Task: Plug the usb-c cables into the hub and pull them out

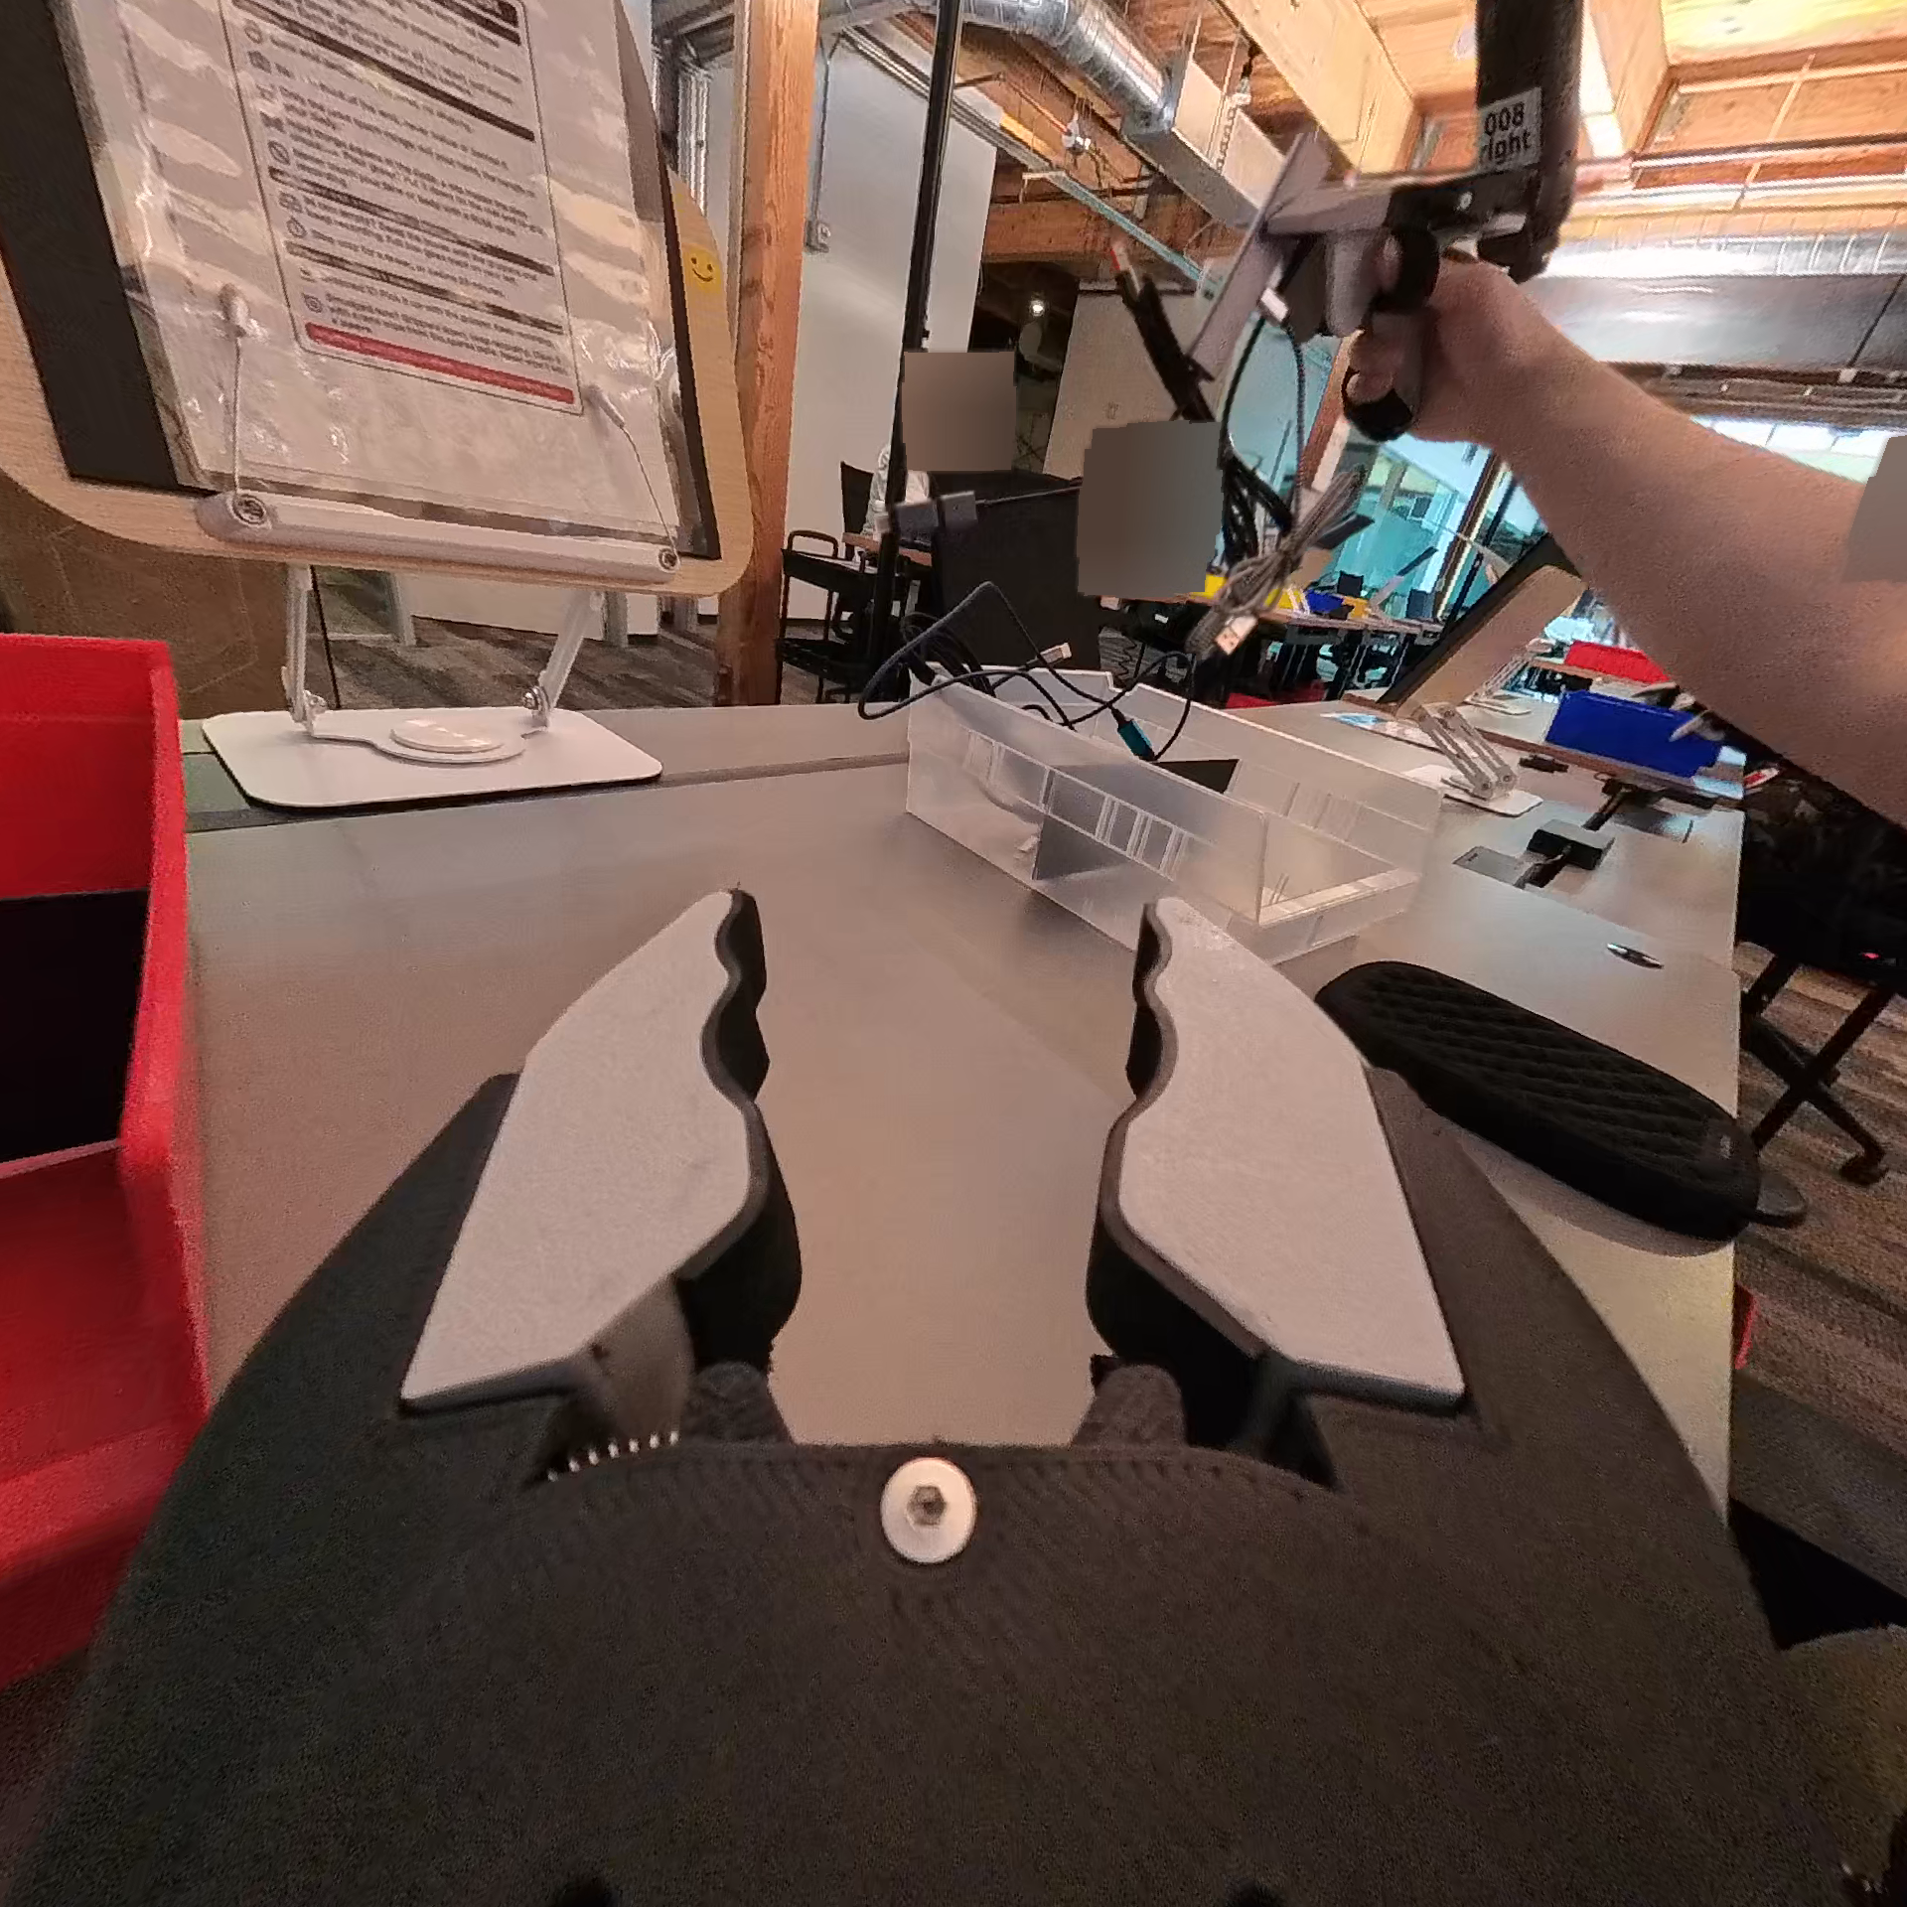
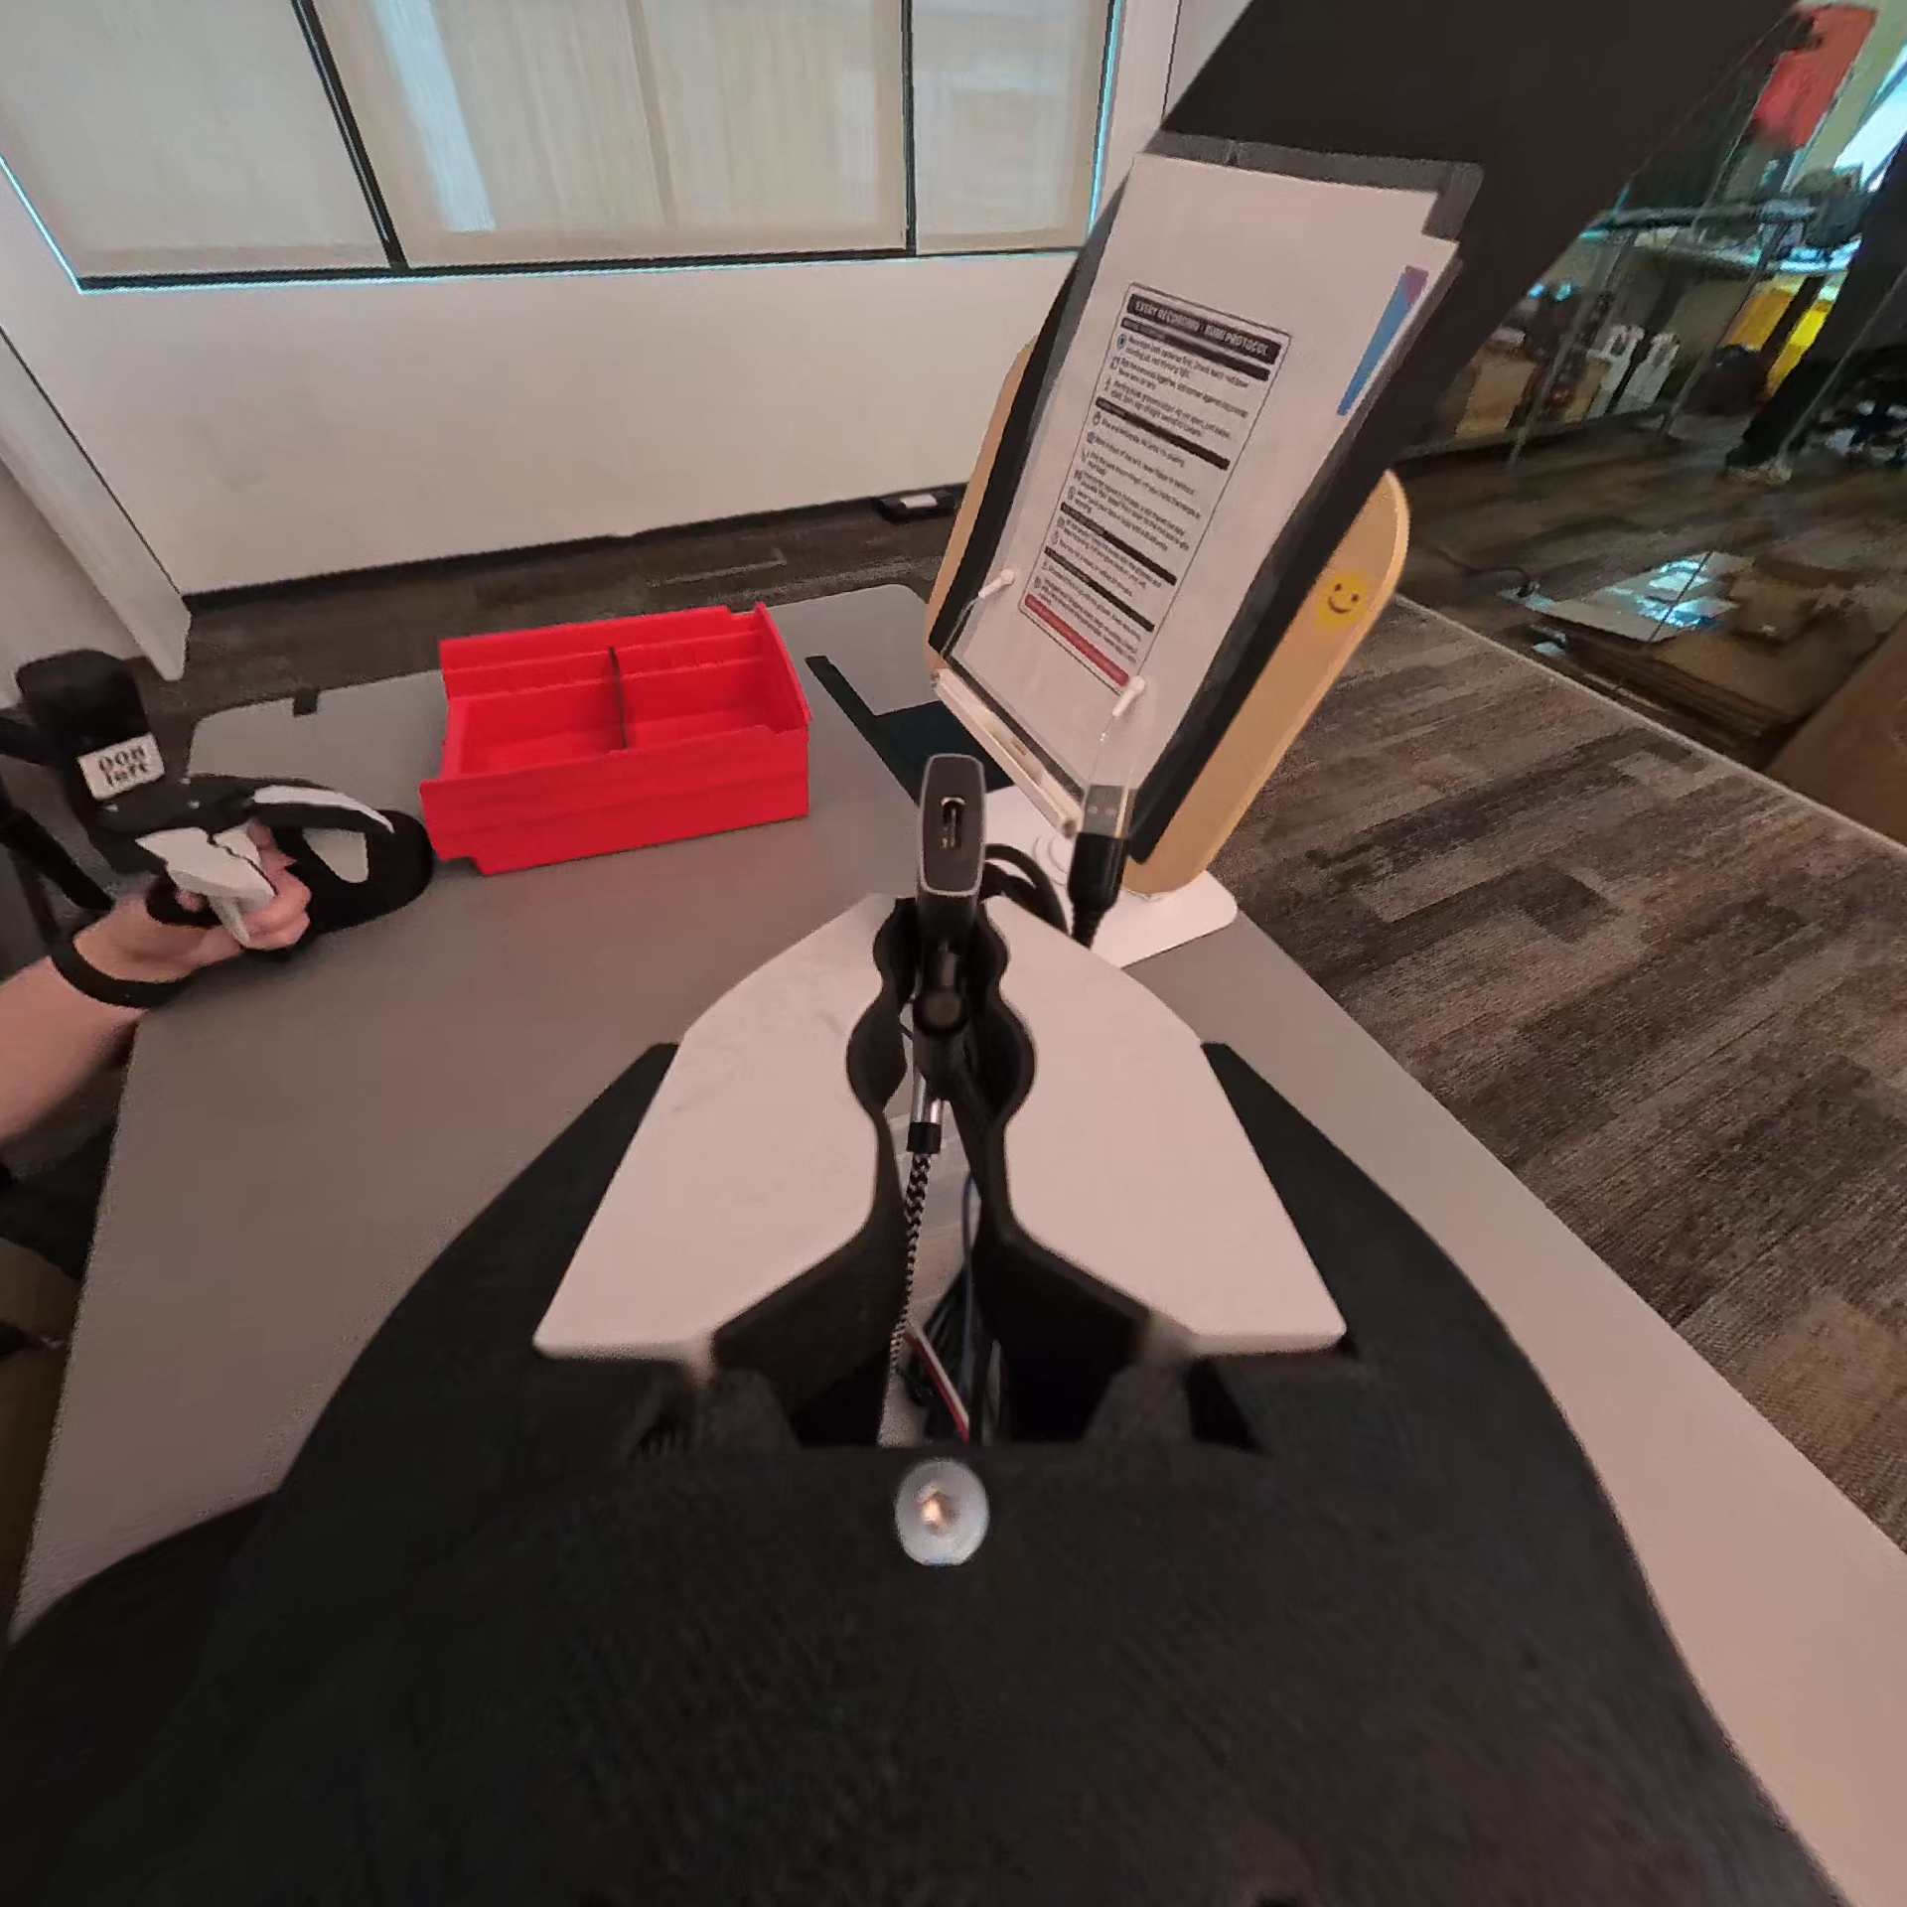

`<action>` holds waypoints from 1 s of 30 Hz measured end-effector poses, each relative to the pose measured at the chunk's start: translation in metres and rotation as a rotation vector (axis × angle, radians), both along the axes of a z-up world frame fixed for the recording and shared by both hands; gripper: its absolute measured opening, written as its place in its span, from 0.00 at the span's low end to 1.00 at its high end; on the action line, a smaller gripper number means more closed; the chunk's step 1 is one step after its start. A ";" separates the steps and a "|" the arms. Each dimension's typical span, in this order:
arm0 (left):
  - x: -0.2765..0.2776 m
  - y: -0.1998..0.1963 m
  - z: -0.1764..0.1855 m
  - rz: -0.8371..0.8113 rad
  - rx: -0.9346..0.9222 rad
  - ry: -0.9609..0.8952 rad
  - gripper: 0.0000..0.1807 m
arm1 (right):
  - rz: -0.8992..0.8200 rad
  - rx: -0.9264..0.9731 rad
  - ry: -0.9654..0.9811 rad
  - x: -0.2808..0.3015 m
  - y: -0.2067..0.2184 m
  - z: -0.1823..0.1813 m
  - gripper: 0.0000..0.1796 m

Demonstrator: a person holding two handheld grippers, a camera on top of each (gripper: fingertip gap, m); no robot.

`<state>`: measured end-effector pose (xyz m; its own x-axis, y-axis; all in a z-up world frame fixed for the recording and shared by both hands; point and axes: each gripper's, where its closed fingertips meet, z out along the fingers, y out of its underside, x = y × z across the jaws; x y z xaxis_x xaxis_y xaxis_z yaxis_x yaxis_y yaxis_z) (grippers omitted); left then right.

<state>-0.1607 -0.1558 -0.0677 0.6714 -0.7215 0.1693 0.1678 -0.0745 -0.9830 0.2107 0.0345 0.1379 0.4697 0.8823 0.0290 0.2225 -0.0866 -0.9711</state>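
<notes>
Grey table (image 1: 516,908), clear bin (image 1: 1166,815) holding cables (image 1: 991,660), empty red tray (image 2: 619,733)

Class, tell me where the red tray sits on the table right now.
In the right wrist view the red tray sits on the grey table's far left, between the left tool and the document stand; the left wrist view shows it at the left edge.

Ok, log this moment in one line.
left gripper: open, empty, low over grey table | right gripper: raised, shut on dark grey metal usb hub, cables dangling

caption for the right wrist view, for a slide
Right gripper shut on the hub, cables trailing, above a grey table with a red tray.
</notes>
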 end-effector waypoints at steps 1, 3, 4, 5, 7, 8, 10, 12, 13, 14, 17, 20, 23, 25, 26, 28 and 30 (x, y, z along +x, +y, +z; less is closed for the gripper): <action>0.000 0.000 0.000 0.002 0.001 0.005 0.38 | -0.002 0.004 0.002 0.003 0.002 -0.006 0.05; 0.000 0.001 -0.001 0.006 0.000 0.006 0.38 | 0.005 -0.027 0.008 0.005 0.007 -0.022 0.05; -0.001 0.001 -0.002 0.008 -0.004 0.006 0.38 | 0.002 -0.047 0.006 0.005 0.011 -0.032 0.05; -0.001 0.002 -0.002 0.009 -0.009 0.006 0.38 | -0.007 -0.064 -0.005 0.005 0.016 -0.042 0.05; -0.001 0.003 -0.004 0.005 -0.021 0.003 0.38 | -0.010 -0.083 -0.024 0.001 0.025 -0.058 0.05; -0.001 0.004 -0.005 0.005 -0.026 0.004 0.38 | -0.008 -0.093 -0.034 -0.002 0.028 -0.064 0.05; 0.000 0.005 -0.008 0.008 -0.034 0.015 0.38 | 0.006 -0.093 -0.033 -0.010 0.033 -0.070 0.05; 0.001 0.006 -0.010 0.007 -0.037 0.027 0.38 | 0.026 -0.079 -0.024 -0.020 0.035 -0.069 0.05; 0.001 0.006 -0.010 0.007 -0.038 0.033 0.38 | 0.040 -0.079 -0.020 -0.024 0.036 -0.069 0.05; 0.002 0.006 -0.011 0.008 -0.040 0.037 0.38 | 0.048 -0.089 -0.024 -0.028 0.037 -0.072 0.05; 0.001 0.006 -0.011 0.012 -0.037 0.038 0.38 | 0.069 -0.181 -0.108 -0.036 0.039 -0.101 0.05; 0.000 0.006 -0.010 0.011 -0.037 0.032 0.38 | 0.045 -0.313 -0.227 -0.033 0.042 -0.145 0.05; 0.002 0.005 -0.012 0.005 -0.042 0.037 0.38 | -0.005 -0.407 -0.288 -0.025 0.047 -0.175 0.06; 0.003 0.005 -0.013 0.002 -0.044 0.046 0.38 | -0.006 -0.463 -0.320 -0.026 0.046 -0.192 0.05; 0.004 0.005 -0.014 0.001 -0.045 0.050 0.38 | 0.000 -0.487 -0.332 -0.028 0.045 -0.198 0.06; 0.004 0.005 -0.014 0.001 -0.044 0.055 0.38 | 0.013 -0.519 -0.375 -0.033 0.043 -0.210 0.06; 0.004 0.005 -0.013 0.001 -0.043 0.052 0.38 | 0.008 -0.522 -0.424 -0.038 0.045 -0.220 0.06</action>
